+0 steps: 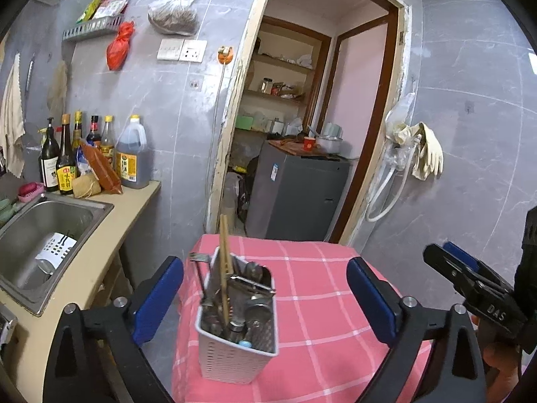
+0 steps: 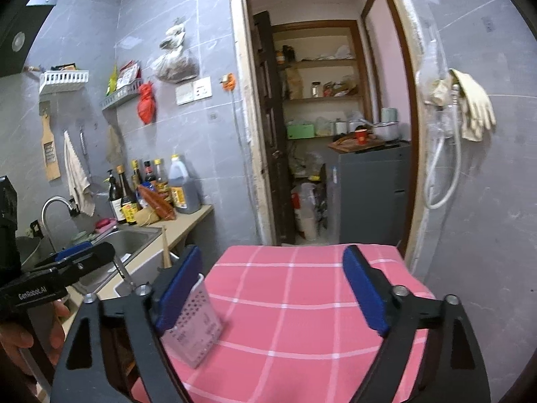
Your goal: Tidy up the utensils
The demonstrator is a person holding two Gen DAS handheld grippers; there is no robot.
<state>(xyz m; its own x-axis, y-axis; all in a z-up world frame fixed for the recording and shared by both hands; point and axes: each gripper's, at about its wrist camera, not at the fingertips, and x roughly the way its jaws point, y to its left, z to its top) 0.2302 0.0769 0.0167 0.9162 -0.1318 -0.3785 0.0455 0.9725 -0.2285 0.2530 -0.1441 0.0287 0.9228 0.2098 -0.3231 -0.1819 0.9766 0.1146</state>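
Observation:
A white perforated utensil caddy [image 1: 236,342] stands on the pink checked tablecloth [image 1: 319,302], near its left edge. It holds wooden chopsticks [image 1: 224,262], a fork, spoons and other metal utensils. My left gripper [image 1: 265,299] is open, its blue pads either side of the caddy without touching it. My right gripper [image 2: 272,288] is open and empty above the cloth [image 2: 302,302]; the caddy [image 2: 196,325] shows partly behind its left finger. The right gripper also shows at the right edge of the left wrist view [image 1: 470,278].
A counter with a steel sink [image 1: 40,235] lies left of the table; a second white caddy [image 1: 55,252] lies in the sink. Sauce bottles [image 1: 97,154] stand at the counter's back. An open doorway with a grey cabinet [image 1: 298,194] is straight ahead.

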